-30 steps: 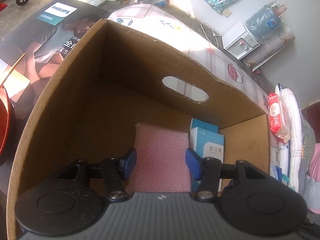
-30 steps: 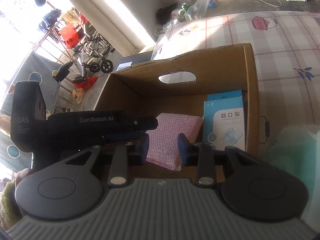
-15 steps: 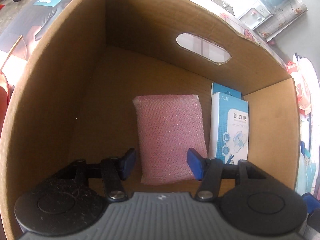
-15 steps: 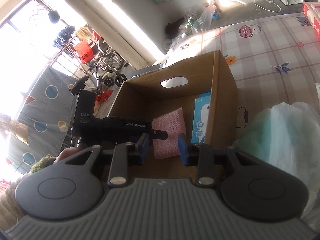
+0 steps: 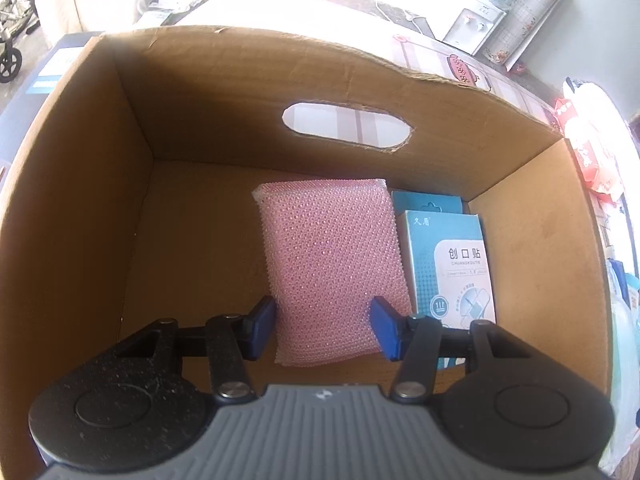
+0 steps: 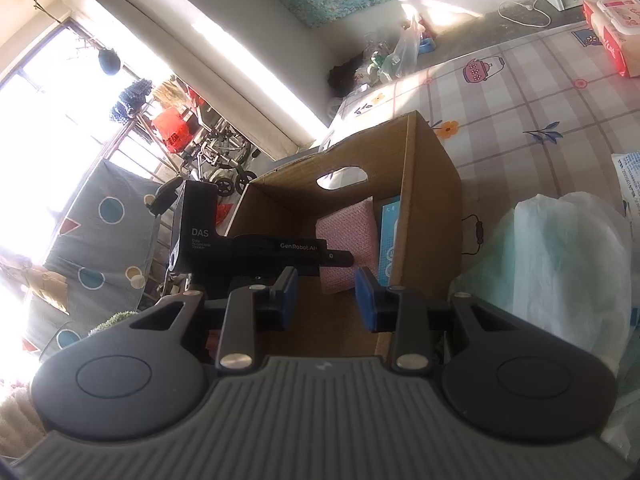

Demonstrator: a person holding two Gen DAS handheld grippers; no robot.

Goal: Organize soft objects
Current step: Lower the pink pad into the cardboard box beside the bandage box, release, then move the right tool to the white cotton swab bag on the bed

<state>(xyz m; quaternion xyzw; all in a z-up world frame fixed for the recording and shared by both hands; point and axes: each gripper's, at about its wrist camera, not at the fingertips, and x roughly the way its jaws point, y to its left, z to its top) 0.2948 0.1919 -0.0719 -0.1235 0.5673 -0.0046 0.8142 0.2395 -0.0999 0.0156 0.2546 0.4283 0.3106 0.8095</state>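
Observation:
A pink mesh sponge [image 5: 332,264] lies flat on the floor of a cardboard box [image 5: 80,216], beside a blue-and-white plaster box [image 5: 452,268] at its right. My left gripper [image 5: 322,330] is open above the sponge's near end, not holding it. In the right wrist view the cardboard box [image 6: 428,204] stands ahead with the sponge [image 6: 348,236] inside. My right gripper [image 6: 326,300] is open and empty, above the box's near edge. The left gripper's black body [image 6: 256,246] reaches into the box.
A pale green-white plastic bag [image 6: 552,280] lies right of the box on a patterned bedsheet [image 6: 520,92]. A red tissue pack [image 6: 612,28] sits at the far right. A wheelchair [image 6: 216,160] stands beyond the bed.
The left gripper has let the sponge lie in the box and drawn back and up. The right gripper has pulled away from the box, which looks smaller now.

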